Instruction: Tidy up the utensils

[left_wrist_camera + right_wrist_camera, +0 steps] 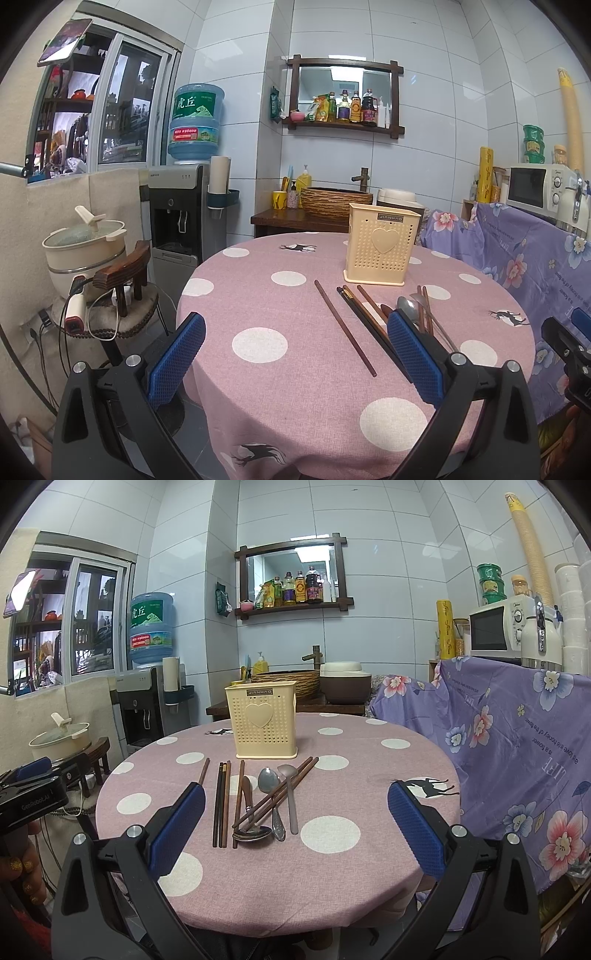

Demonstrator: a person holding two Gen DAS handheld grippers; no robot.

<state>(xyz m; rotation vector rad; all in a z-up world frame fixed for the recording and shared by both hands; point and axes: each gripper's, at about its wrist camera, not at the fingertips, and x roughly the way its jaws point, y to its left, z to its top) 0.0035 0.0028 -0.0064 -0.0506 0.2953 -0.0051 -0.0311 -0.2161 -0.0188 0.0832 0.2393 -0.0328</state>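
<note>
Hovering over the pink polka-dot tablecloth (332, 867), left gripper (295, 354) spread wide, gripping nothing. Lying loose near the middle: brown chopsticks (221, 805), then metal spoons (271, 797), just before the upright cream utensil holder (264, 720). Right gripper (295, 834) likewise spread, empty.

Even indoor light, sharp focus, fisheye-curved edges.
</note>
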